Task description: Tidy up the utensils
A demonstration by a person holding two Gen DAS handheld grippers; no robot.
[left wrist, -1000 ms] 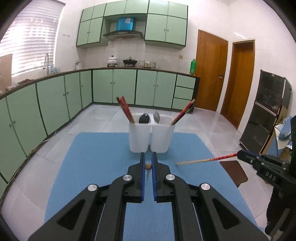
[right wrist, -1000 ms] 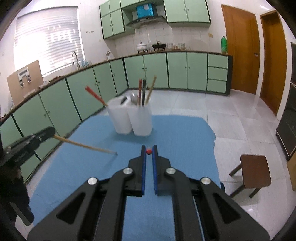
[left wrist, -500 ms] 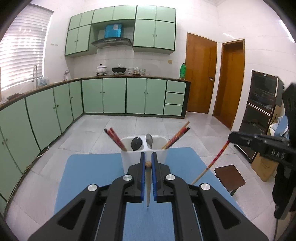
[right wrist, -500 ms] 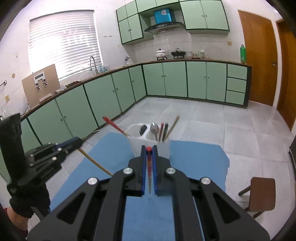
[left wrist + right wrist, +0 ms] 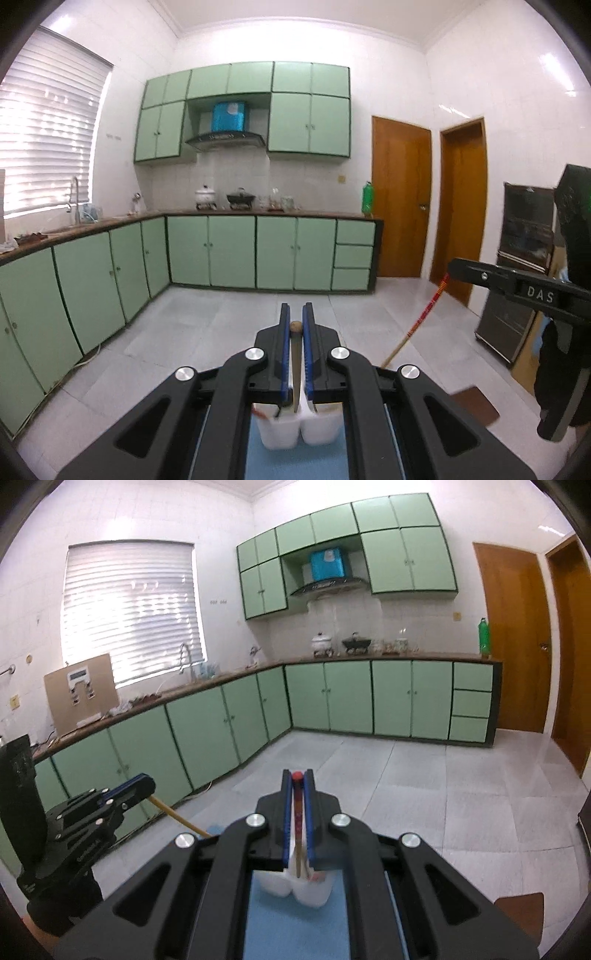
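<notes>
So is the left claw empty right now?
No, the left claw is shut on a wooden chopstick that hangs down towards the white utensil holder.

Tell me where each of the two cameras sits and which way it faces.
Left wrist: rides the left gripper, looking along its fingers over the white utensil holder toward the green kitchen cabinets; the right gripper shows at right, holding the red chopstick.
Right wrist: rides the right gripper, facing the same way; the left gripper shows at left, holding the wooden chopstick.
Shared: holder, blue mat, cabinets, both chopsticks.
</notes>
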